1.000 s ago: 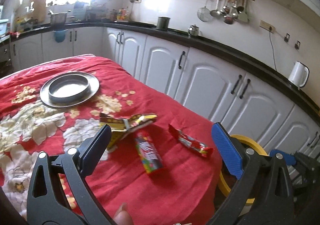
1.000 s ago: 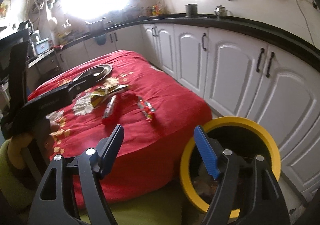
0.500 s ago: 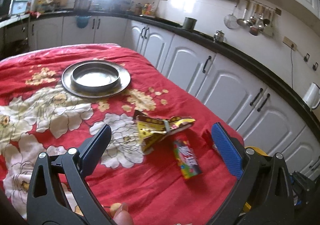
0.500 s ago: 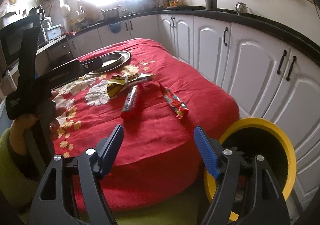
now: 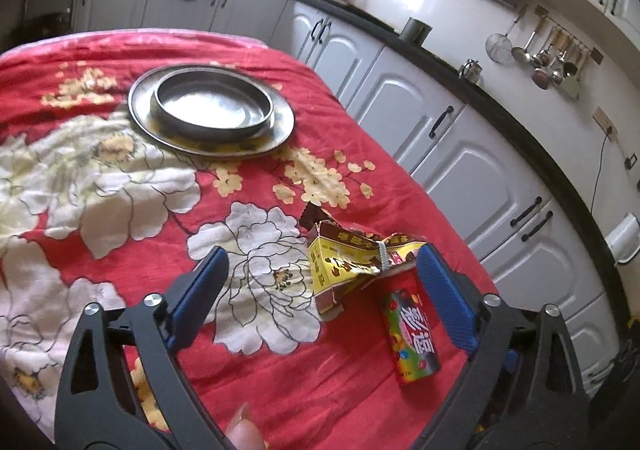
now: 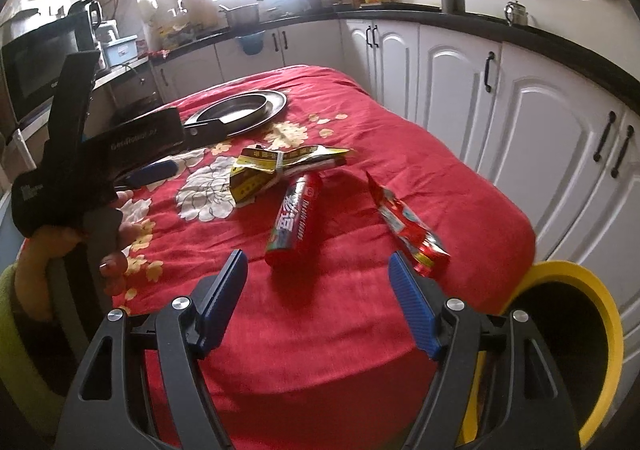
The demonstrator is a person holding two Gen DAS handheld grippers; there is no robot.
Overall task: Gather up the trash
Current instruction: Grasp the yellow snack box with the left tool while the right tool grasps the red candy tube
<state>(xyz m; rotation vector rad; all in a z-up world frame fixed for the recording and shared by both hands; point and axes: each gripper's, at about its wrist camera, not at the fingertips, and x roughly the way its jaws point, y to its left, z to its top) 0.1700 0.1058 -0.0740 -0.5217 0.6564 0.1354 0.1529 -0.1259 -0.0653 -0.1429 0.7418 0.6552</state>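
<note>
Crumpled yellow-brown wrapper (image 5: 344,262) with unreadable print, red candy tube (image 5: 410,334) printed with Chinese characters, red snack packet (image 6: 408,226), all on the red floral desk (image 6: 360,310), left hand-held gripper (image 5: 320,298) just narrowing yet apart around wrapper and tube, untouched, right hand-held gripper (image 6: 320,306) apart, empty, yellow-rimmed bin (image 6: 600,330) beside desk.

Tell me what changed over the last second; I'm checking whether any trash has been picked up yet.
Nothing is picked up. Both grippers moved in over the table: the left gripper now frames the crumpled yellow wrapper, its jaws having just closed slightly without touching it; the right gripper approaches the candy tube, open and empty. Wrapper, tube, red packet, metal plate and yellow bin stayed put.
</note>
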